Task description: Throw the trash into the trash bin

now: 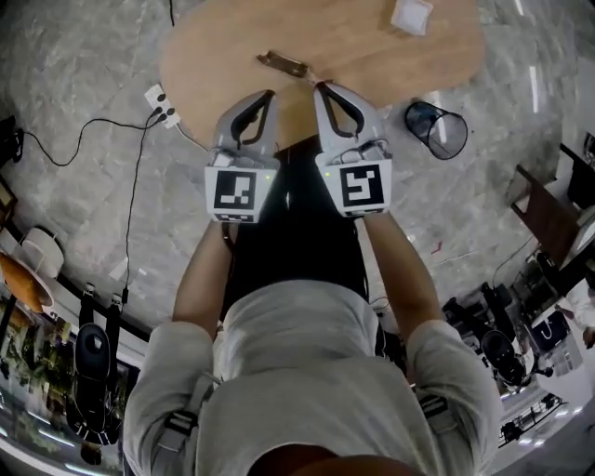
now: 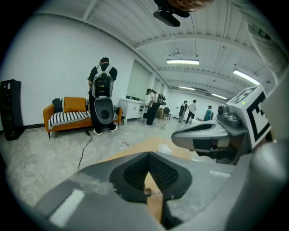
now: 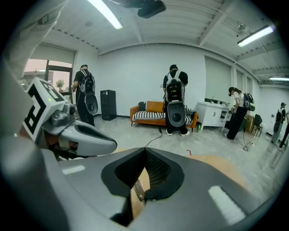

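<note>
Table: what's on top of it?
A brown wrapper by the near edge, white crumpled piece far right. The left hand-held gripper and right hand-held gripper hide the near edge.

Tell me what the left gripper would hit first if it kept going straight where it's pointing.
Most likely the oval light-wood tabletop: the left gripper points at its near edge. The flat brown strip lies just ahead in that line, so it might touch that first; depth is unclear.

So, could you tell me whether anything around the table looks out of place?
Only the litter: a brown wrapper lies on the table by its near edge, and a white wad sits at the far edge. The bin is on the floor to the right; nothing looks spilled or broken.
</note>
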The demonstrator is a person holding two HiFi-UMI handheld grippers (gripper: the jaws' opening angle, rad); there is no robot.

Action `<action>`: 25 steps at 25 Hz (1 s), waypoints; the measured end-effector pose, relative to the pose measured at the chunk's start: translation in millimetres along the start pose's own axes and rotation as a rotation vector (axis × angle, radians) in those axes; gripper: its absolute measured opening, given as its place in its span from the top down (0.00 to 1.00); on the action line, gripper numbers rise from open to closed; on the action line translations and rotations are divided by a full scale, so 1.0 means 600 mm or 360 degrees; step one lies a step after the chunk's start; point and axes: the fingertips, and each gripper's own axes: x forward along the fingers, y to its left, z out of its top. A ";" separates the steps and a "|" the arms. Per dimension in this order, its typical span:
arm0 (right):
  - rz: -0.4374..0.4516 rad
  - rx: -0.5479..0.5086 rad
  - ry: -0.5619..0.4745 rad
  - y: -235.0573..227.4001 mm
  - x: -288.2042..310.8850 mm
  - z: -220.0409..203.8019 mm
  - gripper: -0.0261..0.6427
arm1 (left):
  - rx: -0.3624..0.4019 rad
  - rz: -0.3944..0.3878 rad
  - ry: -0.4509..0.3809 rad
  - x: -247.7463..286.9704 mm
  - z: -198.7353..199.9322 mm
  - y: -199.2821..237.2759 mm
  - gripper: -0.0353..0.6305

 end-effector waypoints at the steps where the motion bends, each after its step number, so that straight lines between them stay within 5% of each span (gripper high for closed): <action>1: 0.0023 -0.0012 0.0035 -0.003 0.015 -0.024 0.95 | -0.0012 0.0004 0.0032 0.016 -0.023 0.008 0.92; 8: 0.0190 -0.0191 0.0292 -0.014 0.107 -0.198 0.95 | -0.0077 -0.0009 0.0264 0.107 -0.180 0.035 0.92; 18: 0.0254 -0.0278 0.0508 -0.005 0.161 -0.273 0.95 | -0.0236 0.0071 0.0417 0.123 -0.274 0.051 0.92; 19: 0.0262 -0.0287 0.0551 -0.012 0.165 -0.286 0.90 | -0.0245 0.0063 0.0431 0.130 -0.281 0.045 0.92; 20: 0.0270 -0.0300 0.0600 -0.019 0.169 -0.302 0.73 | -0.0254 0.0054 0.0442 0.137 -0.288 0.039 0.92; 25: 0.0299 -0.0426 0.0817 -0.026 0.184 -0.361 0.70 | -0.0298 0.0055 0.0498 0.136 -0.312 0.040 0.92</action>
